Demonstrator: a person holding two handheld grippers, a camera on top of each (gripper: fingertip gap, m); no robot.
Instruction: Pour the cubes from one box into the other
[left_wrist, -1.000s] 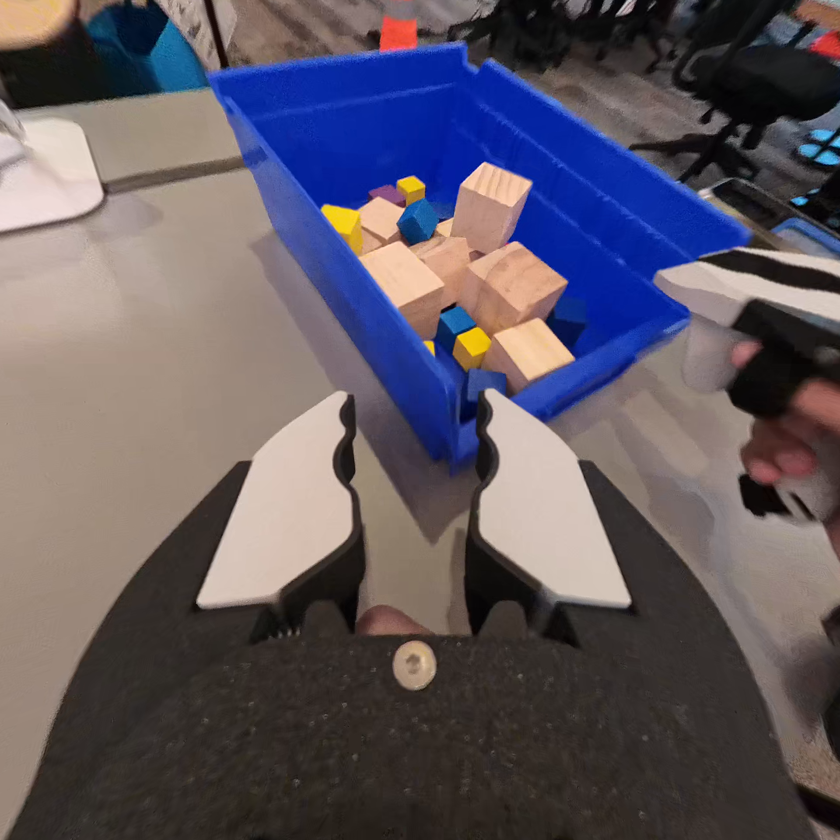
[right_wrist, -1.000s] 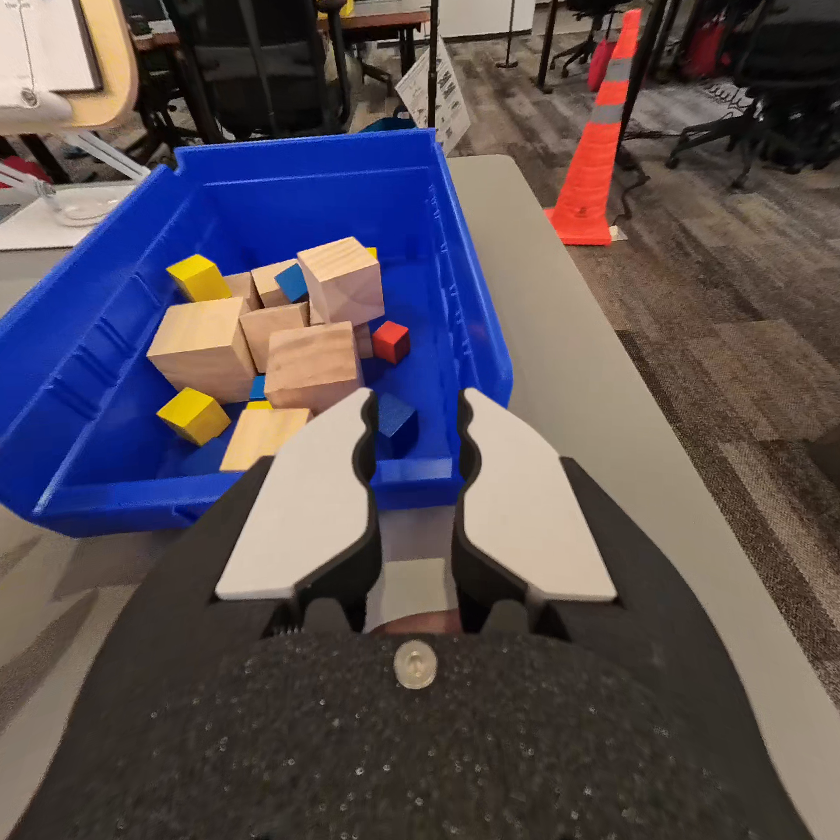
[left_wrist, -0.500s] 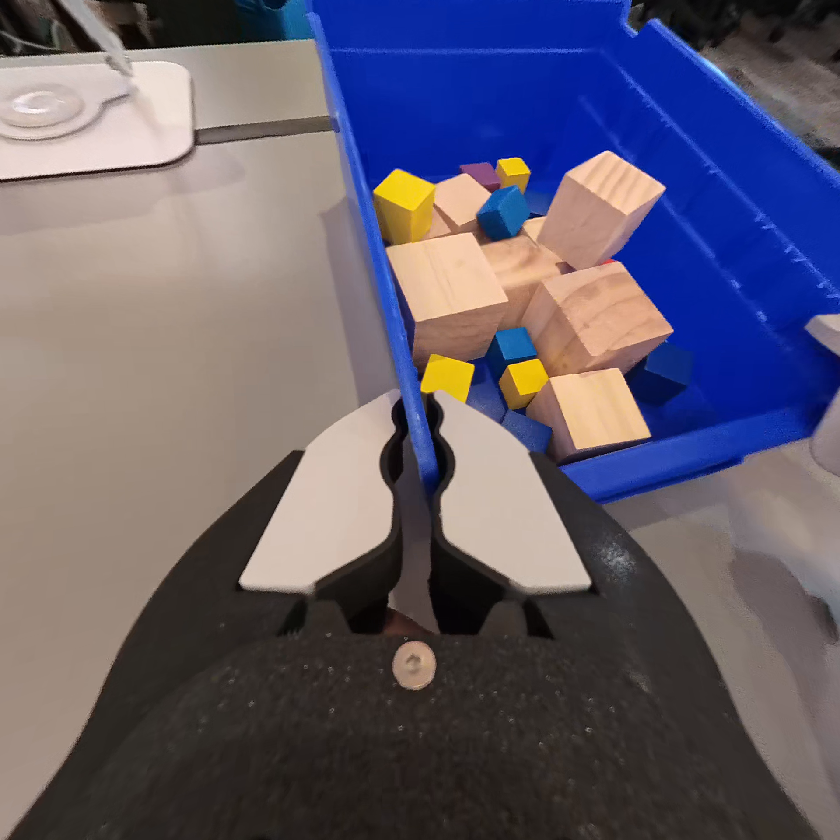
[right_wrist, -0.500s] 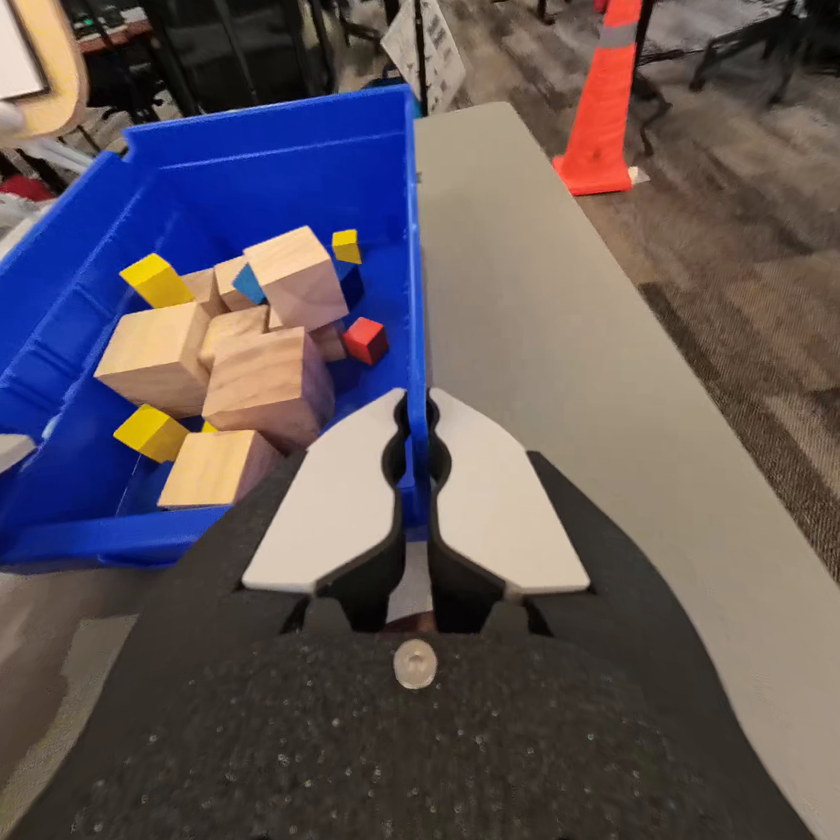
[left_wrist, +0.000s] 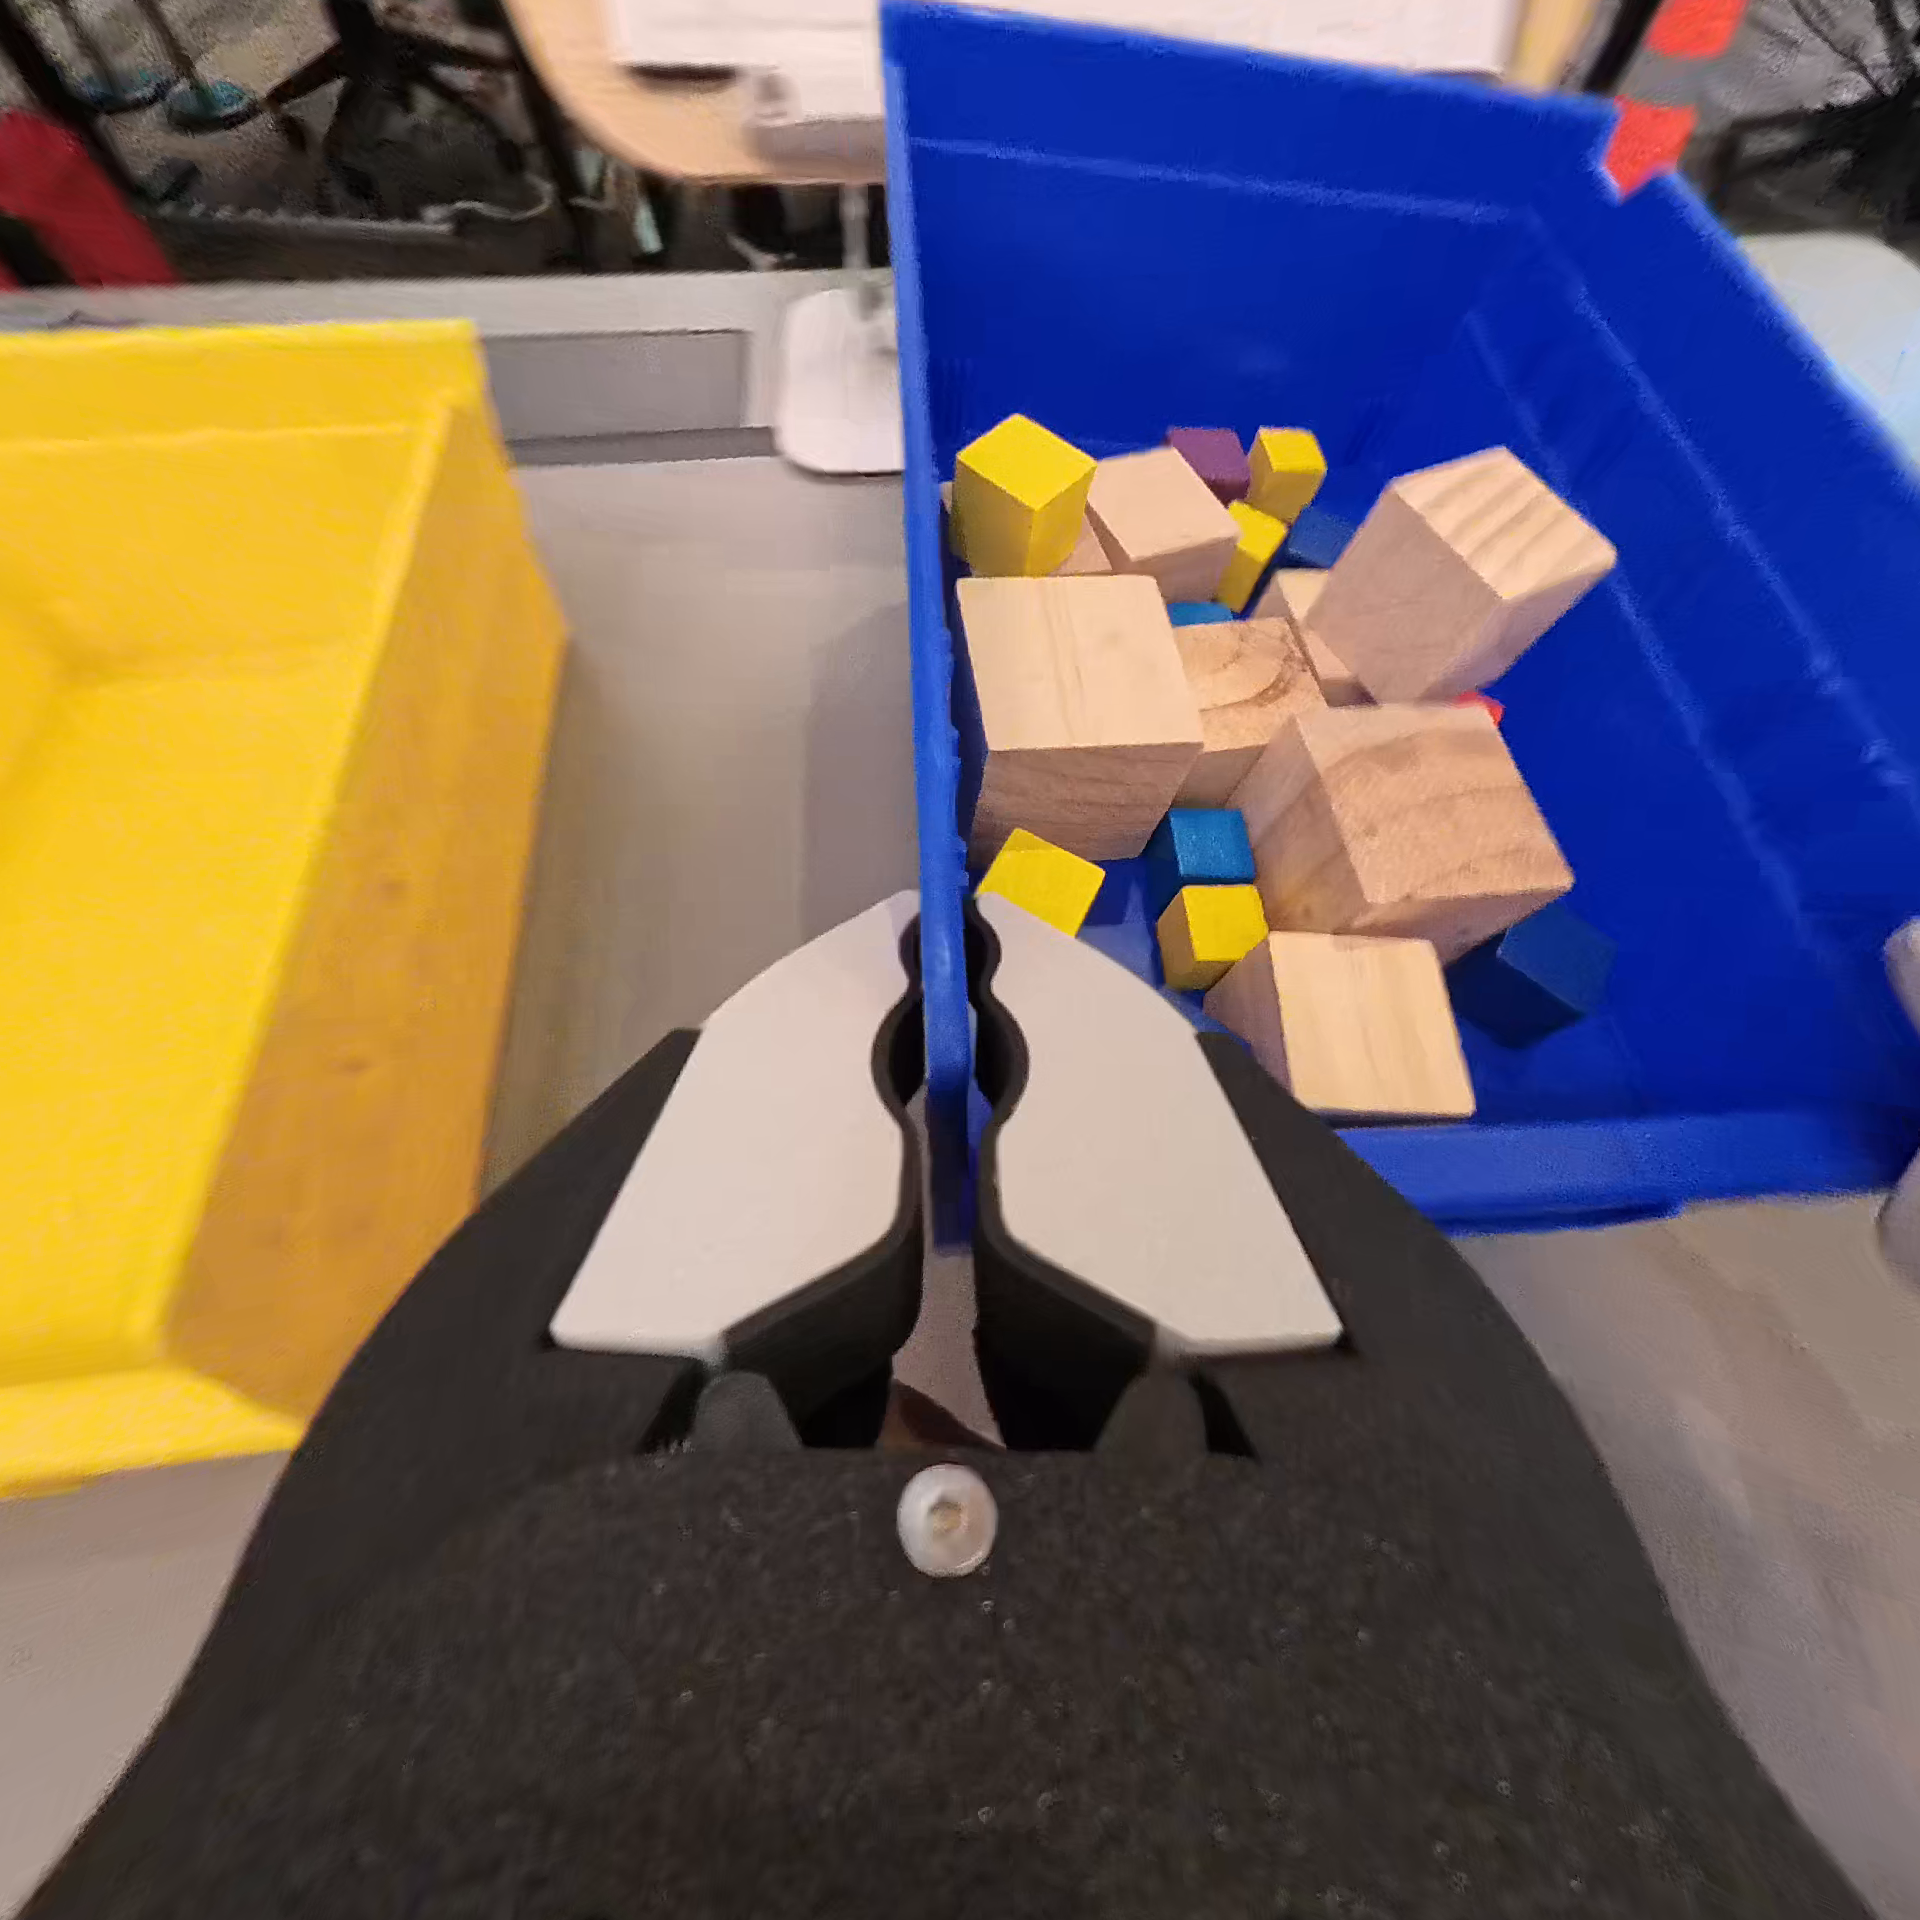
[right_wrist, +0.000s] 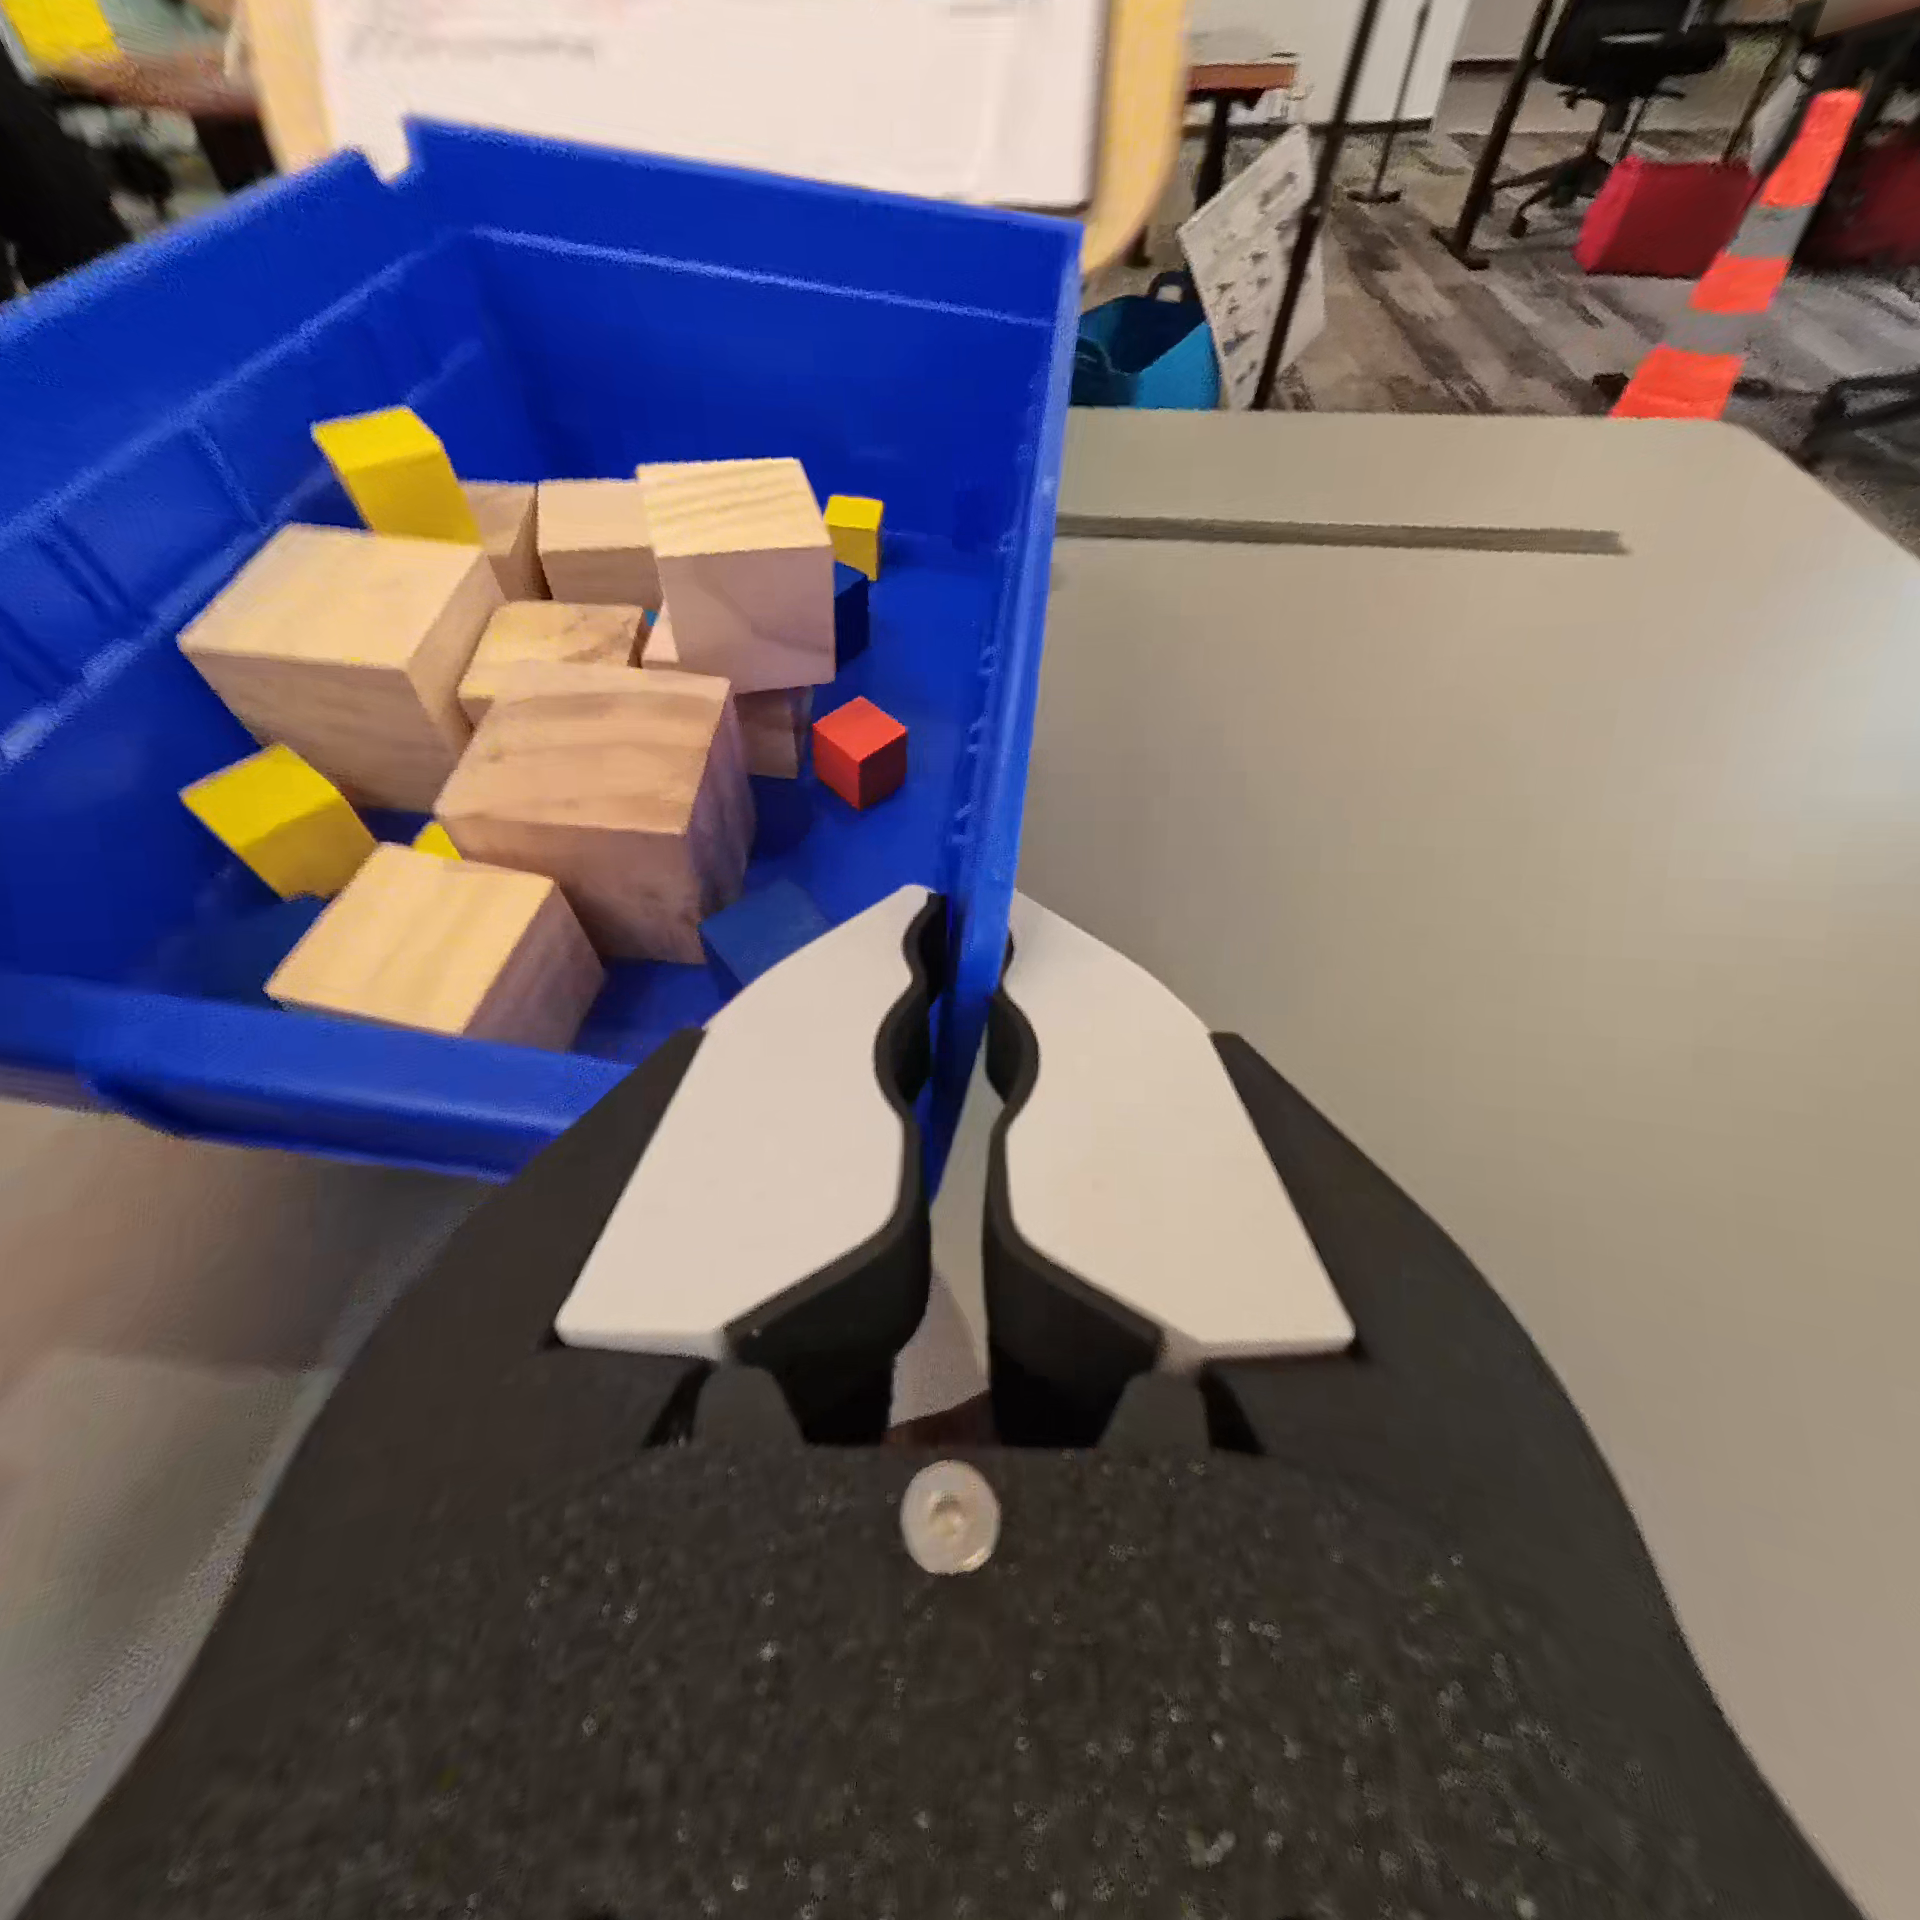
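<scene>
Both your grippers — left gripper, right gripper — clamp the blue box walls; yellow box lies leftward — left gripper nearer.

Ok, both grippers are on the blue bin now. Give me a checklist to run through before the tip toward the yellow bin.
1. Left gripper clamped on the blue bin's left wall: ok, the wall sits between closed fingers.
2. Right gripper clamped on the right wall: ok, same.
3. Cubes all inside the blue bin: ok, none on the table.
4. Yellow bin in place: ok, it stands to the blue bin's left.
5. Yellow bin empty: cannot tell, only part of its inside shows.
6. Blue bin lifted clear of the table: cannot tell, though it looks raised in the right wrist view.
</scene>
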